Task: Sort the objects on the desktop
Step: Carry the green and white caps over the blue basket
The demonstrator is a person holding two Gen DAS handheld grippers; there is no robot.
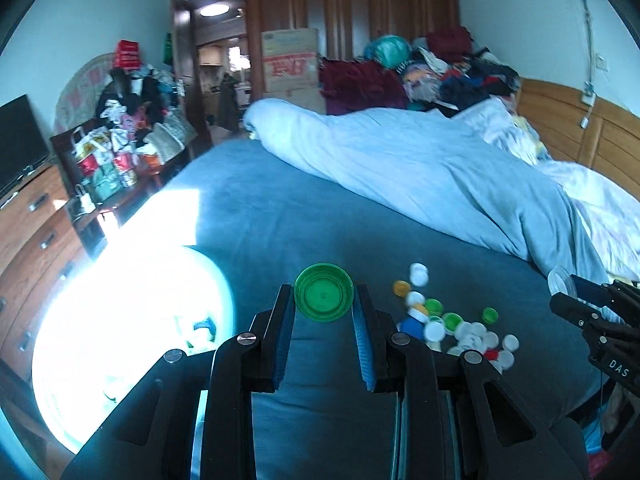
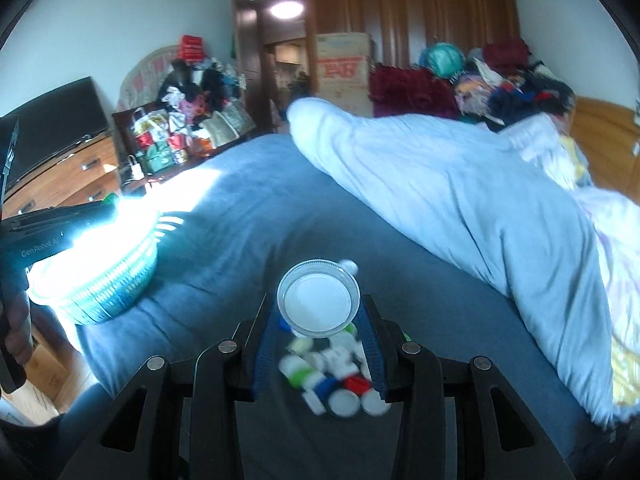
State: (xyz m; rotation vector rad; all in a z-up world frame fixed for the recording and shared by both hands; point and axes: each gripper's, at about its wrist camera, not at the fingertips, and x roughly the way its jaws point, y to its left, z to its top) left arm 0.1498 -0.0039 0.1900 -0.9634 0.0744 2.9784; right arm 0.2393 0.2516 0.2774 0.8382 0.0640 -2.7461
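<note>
The left gripper [image 1: 324, 300] pinches a green lid [image 1: 324, 297] by its rim beside the basket [image 1: 132, 320], the right gripper [image 2: 319, 308] a clear lid [image 2: 319, 299] above the cap pile [image 2: 336, 372]; either could slip.

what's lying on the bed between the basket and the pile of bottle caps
Nothing: in the right wrist view only bare blue bedsheet lies between the basket and the cap pile.

Caps pile [image 1: 456, 328] on bed [image 1: 280, 220], basket [image 2: 100, 280] well left of it at bed edge. Duvet [image 1: 420, 172] behind the pile, dresser [image 1: 32, 232] left of bed.
</note>
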